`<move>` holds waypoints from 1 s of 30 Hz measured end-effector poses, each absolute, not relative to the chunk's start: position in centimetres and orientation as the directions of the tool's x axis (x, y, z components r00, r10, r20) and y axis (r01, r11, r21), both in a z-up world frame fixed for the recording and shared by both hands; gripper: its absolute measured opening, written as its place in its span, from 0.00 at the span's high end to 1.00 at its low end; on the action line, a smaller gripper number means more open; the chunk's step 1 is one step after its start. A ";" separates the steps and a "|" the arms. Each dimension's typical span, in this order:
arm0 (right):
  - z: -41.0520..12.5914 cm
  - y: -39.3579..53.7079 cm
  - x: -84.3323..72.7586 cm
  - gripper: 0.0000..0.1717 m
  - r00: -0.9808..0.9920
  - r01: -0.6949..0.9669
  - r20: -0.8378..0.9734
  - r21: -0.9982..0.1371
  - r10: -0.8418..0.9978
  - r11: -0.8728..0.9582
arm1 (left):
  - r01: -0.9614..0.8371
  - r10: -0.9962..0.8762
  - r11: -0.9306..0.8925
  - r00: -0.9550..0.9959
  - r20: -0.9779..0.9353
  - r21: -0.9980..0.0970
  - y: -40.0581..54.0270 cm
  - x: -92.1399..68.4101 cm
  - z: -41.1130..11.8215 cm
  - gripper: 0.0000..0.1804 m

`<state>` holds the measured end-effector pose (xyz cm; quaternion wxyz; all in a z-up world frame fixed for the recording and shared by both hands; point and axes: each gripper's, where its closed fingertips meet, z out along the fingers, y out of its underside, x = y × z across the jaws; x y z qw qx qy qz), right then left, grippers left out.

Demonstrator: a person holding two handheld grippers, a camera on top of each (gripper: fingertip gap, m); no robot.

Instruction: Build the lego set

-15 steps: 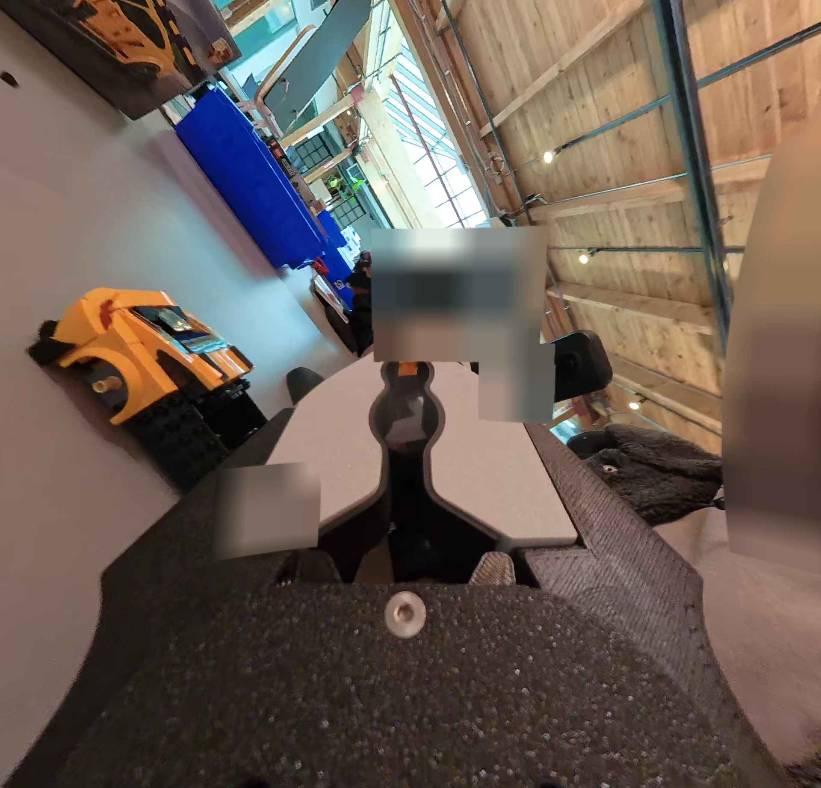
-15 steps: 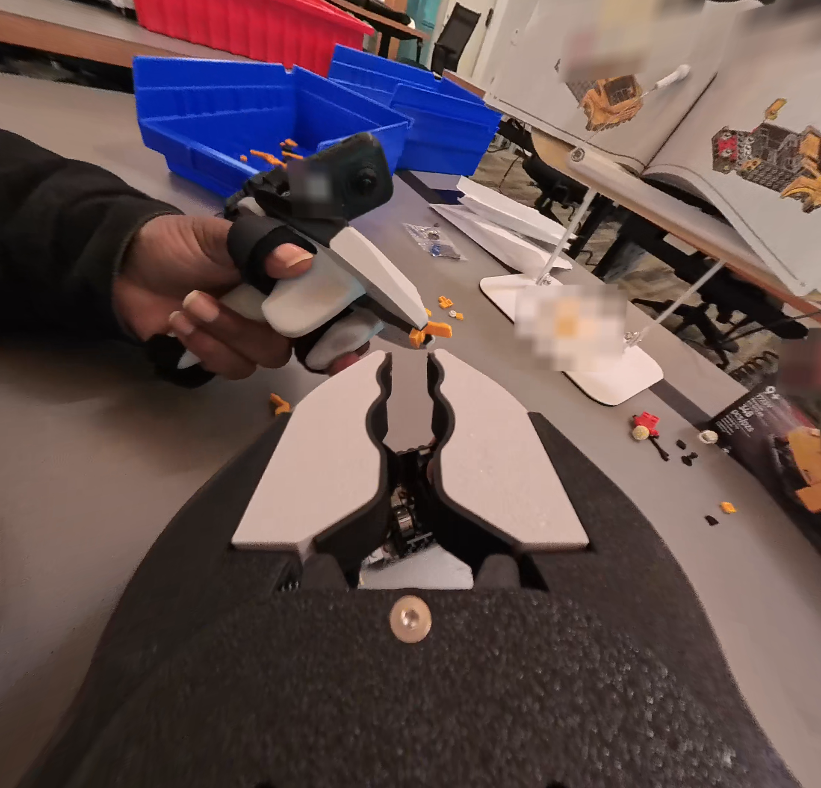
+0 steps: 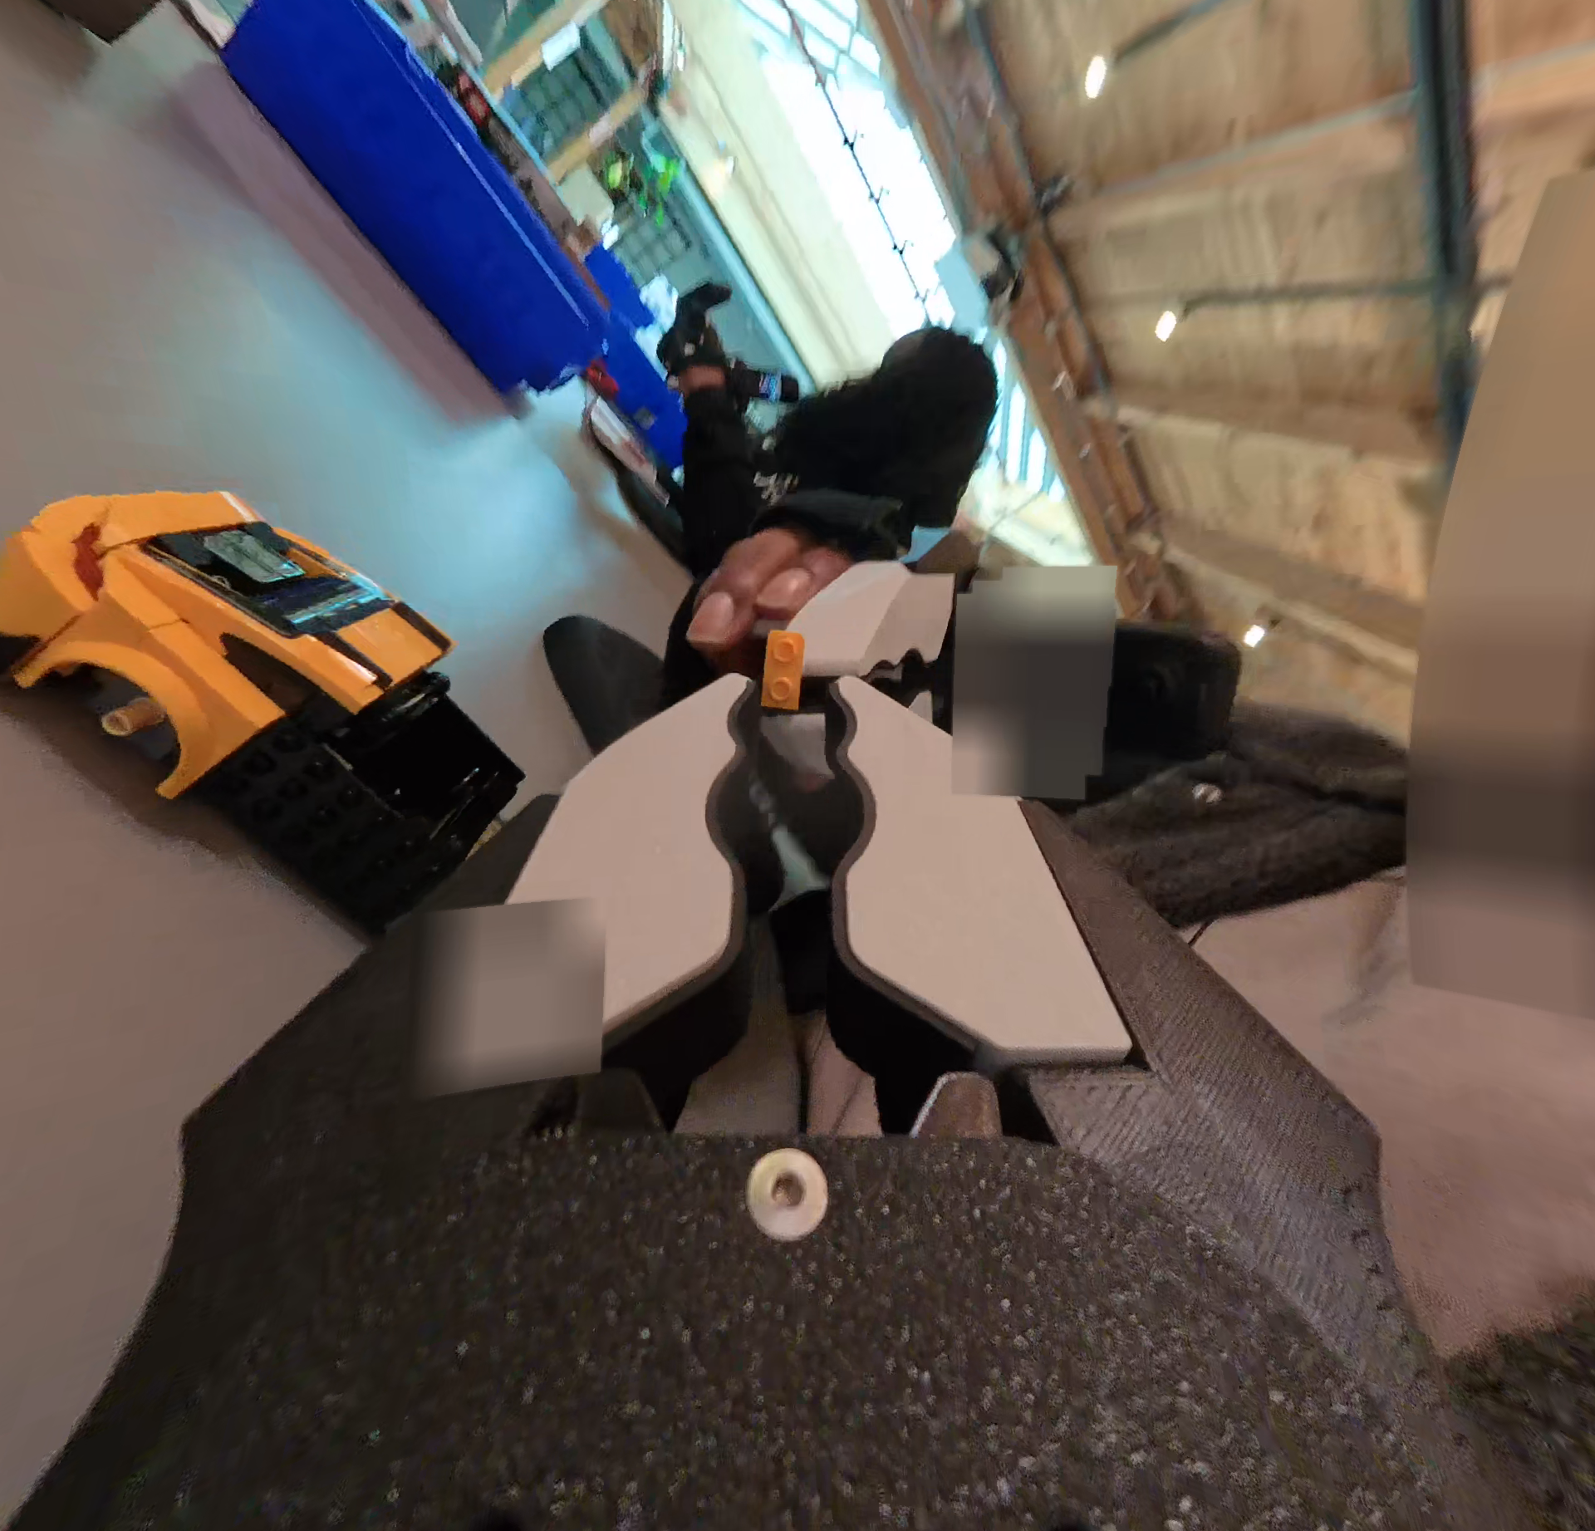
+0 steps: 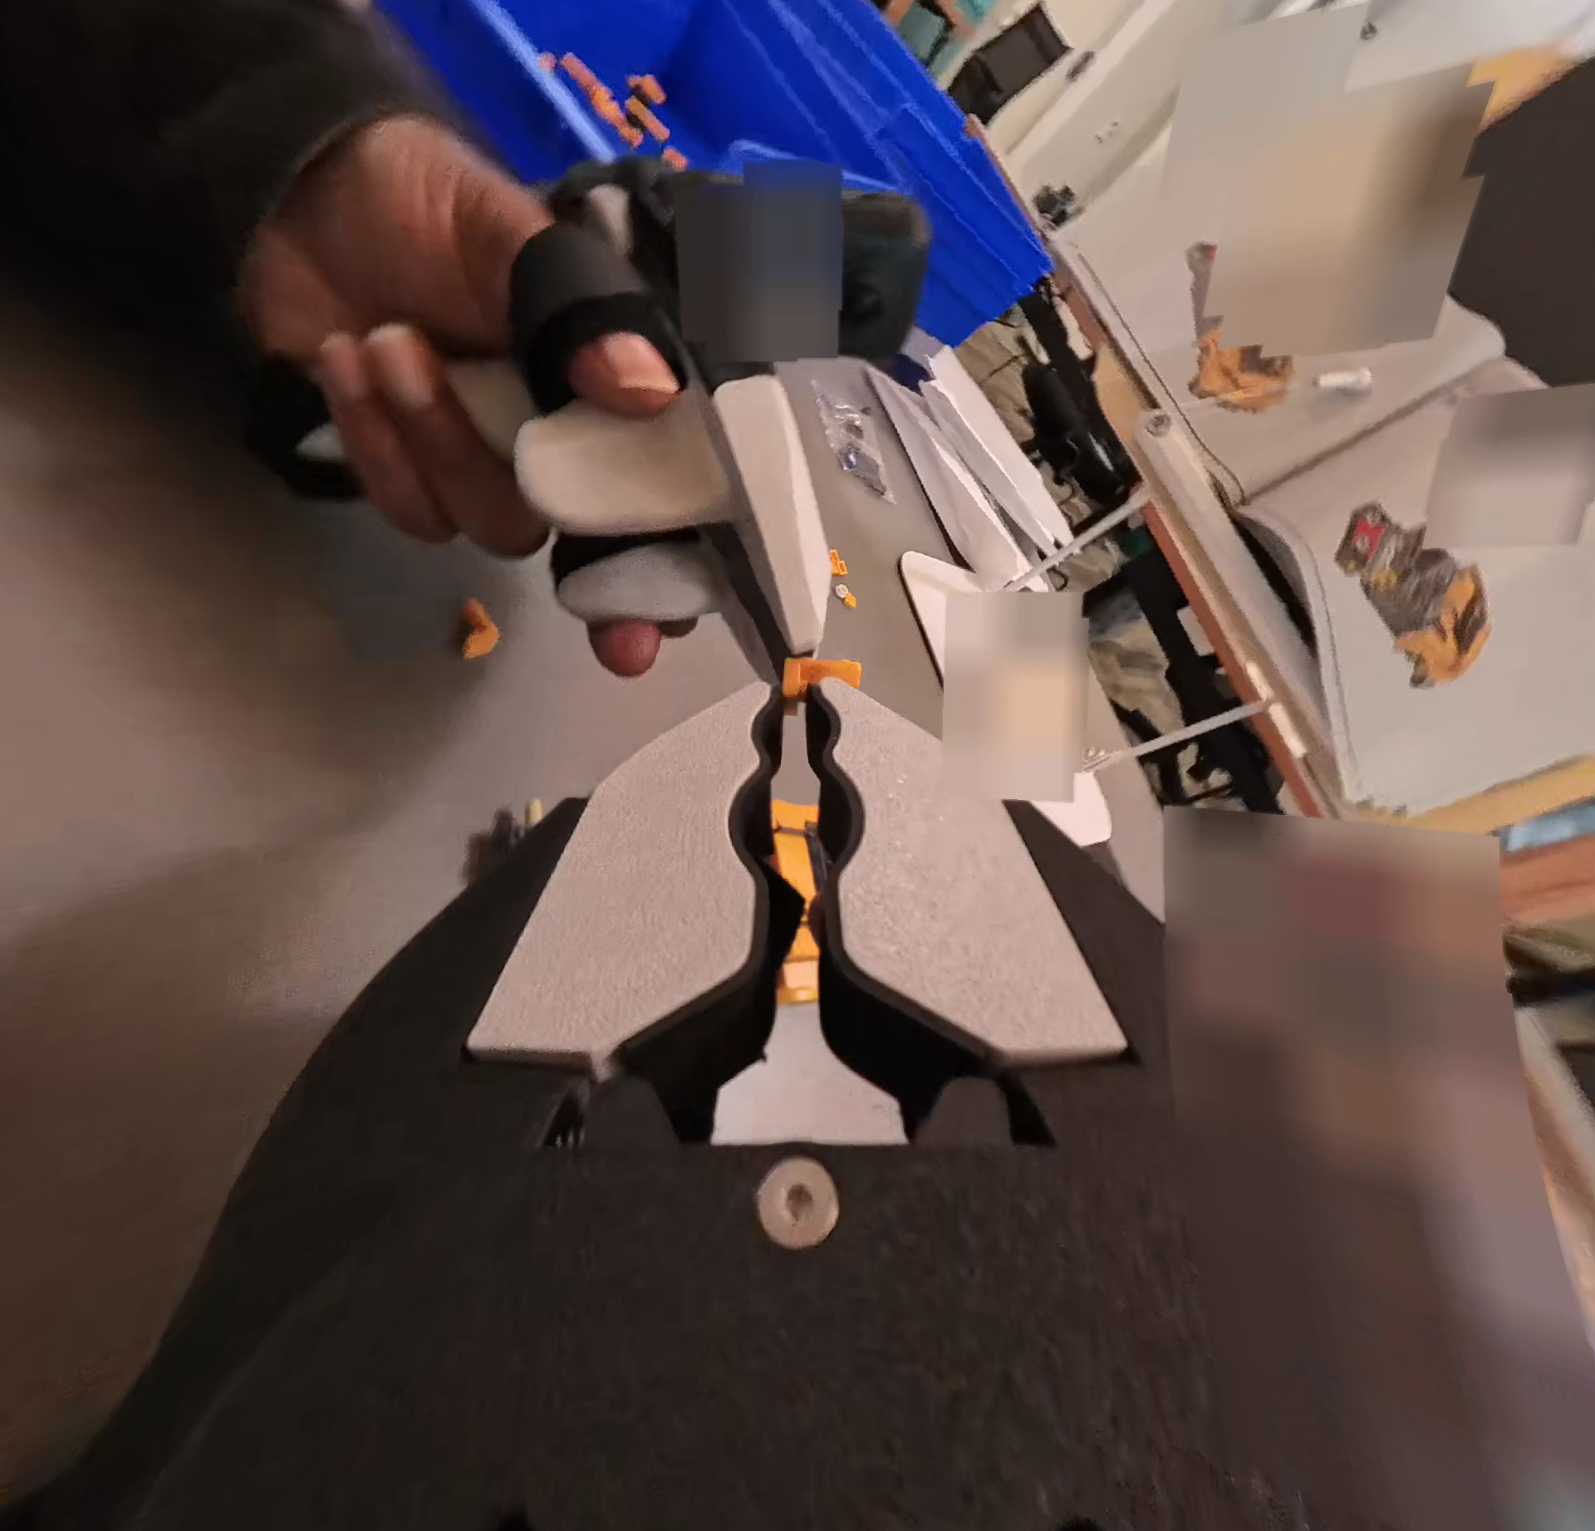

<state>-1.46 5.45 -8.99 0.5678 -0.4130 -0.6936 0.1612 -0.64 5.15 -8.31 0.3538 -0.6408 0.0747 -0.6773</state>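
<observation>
A small orange brick piece [image 3: 781, 670] sits between the tips of my left gripper [image 3: 790, 695], which is shut on its lower end. My right gripper [image 4: 794, 700] meets it tip to tip, and its jaws are closed narrowly on the same orange piece [image 4: 794, 680]. A short bar of the piece sticks out to the right. In the right wrist view, a hand [image 4: 406, 298] holds the left gripper [image 4: 798, 639] as it comes in from the upper left. In the left wrist view, the right gripper [image 3: 829, 657] comes in from above. Both are held above the grey table [image 4: 259, 756].
An orange and black brick car [image 3: 198, 618] stands on the table at the left. Blue bins [image 4: 777, 65] are at the back. An open instruction booklet [image 4: 1398, 575] rests on a white stand [image 4: 928, 601]. Loose orange pieces [image 4: 476, 626] lie on the table. A dark fuzzy garment [image 3: 1251, 799] lies at the right.
The grippers came together tip to tip. The right jaws, open before, narrowed onto the orange piece that the left gripper still holds. Both views have tilted.
</observation>
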 end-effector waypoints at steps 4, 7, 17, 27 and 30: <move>-9.9 4.6 -0.9 0.97 -0.169 0.387 0.754 -0.542 0.635 0.746 | 0.220 -0.640 -0.720 0.156 0.752 -0.658 4.3 0.4 -9.3 0.92; -10.5 4.1 -0.7 0.97 -0.241 0.365 0.786 -0.470 0.569 0.803 | 0.133 -0.667 -0.711 0.183 0.722 -0.690 3.9 0.7 -10.1 0.94; -12.3 2.7 -0.6 0.97 -0.374 0.292 0.803 -0.374 0.465 0.880 | -0.146 -0.799 -0.591 0.242 0.551 -0.793 2.4 0.7 -12.2 0.95; -13.2 2.6 -0.3 0.97 -0.430 0.272 0.804 -0.319 0.411 0.908 | -0.218 -0.822 -0.562 0.248 0.512 -0.798 2.3 0.6 -12.9 0.95; -13.6 2.5 -0.2 0.97 -0.441 0.268 0.804 -0.306 0.399 0.914 | -0.198 -0.816 -0.570 0.250 0.522 -0.797 2.6 0.4 -12.7 0.95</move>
